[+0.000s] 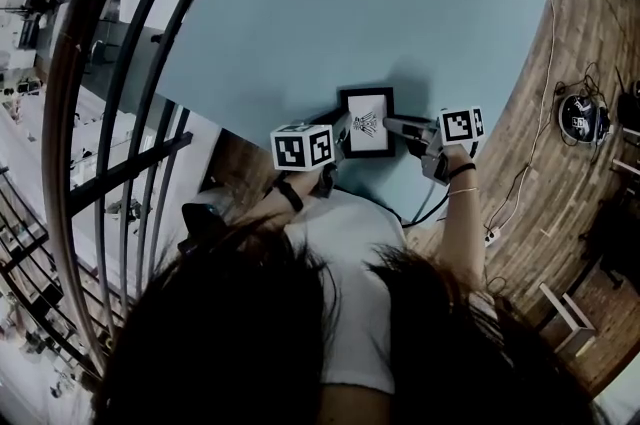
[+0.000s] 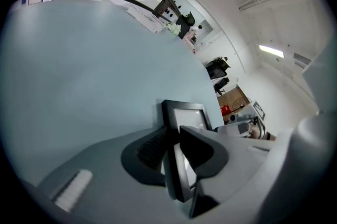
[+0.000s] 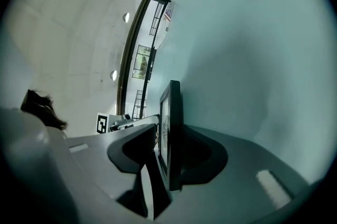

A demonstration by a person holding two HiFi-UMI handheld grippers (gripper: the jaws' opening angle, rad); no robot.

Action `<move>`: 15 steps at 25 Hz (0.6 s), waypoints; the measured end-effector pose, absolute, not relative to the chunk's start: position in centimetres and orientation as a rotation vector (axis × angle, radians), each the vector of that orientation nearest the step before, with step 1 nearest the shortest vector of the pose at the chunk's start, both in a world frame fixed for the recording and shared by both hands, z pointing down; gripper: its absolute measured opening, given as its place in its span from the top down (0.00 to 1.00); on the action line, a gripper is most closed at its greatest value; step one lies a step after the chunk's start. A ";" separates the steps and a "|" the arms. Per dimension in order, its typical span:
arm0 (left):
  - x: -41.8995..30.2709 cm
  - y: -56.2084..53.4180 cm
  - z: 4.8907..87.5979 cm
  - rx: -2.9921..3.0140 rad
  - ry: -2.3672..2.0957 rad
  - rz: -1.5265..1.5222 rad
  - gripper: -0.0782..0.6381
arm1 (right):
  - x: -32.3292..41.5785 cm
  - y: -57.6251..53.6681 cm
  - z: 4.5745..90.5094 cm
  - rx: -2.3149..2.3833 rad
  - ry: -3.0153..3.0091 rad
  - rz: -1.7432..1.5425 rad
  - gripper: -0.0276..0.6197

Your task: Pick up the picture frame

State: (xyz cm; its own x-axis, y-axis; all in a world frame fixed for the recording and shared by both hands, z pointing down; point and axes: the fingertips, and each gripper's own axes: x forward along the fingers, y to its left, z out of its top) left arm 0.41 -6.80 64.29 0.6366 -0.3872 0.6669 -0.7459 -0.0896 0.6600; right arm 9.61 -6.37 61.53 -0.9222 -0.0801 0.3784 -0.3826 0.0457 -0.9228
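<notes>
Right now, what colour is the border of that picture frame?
Black, round a white picture. The picture frame shows best in the head view.

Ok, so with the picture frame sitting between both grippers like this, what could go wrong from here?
1. Only the left gripper looks clamped on the picture frame, and only at one edge. The right gripper has its jaws apart around the opposite edge, so the frame may tilt or slip if lifted now.
2. The frame is close to the near edge of the table, so a drop could send it onto the floor.
</notes>
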 end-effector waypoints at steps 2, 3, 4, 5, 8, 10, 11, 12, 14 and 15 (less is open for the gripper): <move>0.1 -6.9 64.5 1.701 -0.937 0.389 0.70 | 9.5 -6.5 61.5 0.469 -2.096 1.992 0.74; 0.0 -6.9 64.5 1.698 -0.939 0.386 0.70 | 9.6 -6.4 61.7 0.483 -2.071 2.012 0.74; 0.0 -7.0 64.5 1.695 -0.939 0.380 0.70 | 9.6 -6.5 61.8 0.483 -2.066 2.019 0.74; -0.1 -7.0 64.4 1.691 -0.938 0.374 0.70 | 9.2 -6.7 61.6 0.455 -2.098 2.013 0.74; -0.1 -7.0 64.6 1.680 -0.934 0.373 0.70 | 6.5 -7.3 61.3 0.349 -2.164 2.061 0.74; -0.1 -7.0 64.7 1.679 -0.930 0.369 0.70 | 4.8 -7.6 61.1 0.344 -2.177 2.067 0.74; -0.1 -7.0 64.7 1.676 -0.928 0.364 0.70 | 4.3 -7.7 61.0 0.357 -2.182 2.066 0.74; -0.2 -7.0 64.6 1.675 -0.926 0.360 0.70 | 4.1 -7.8 61.1 0.373 -2.184 2.066 0.74; -0.2 -7.2 64.5 1.681 -0.927 0.355 0.70 | 4.5 -7.9 61.2 0.402 -2.187 2.066 0.75; -0.1 -7.2 64.5 1.681 -0.925 0.354 0.70 | 4.6 -7.9 61.2 0.413 -2.188 2.075 0.75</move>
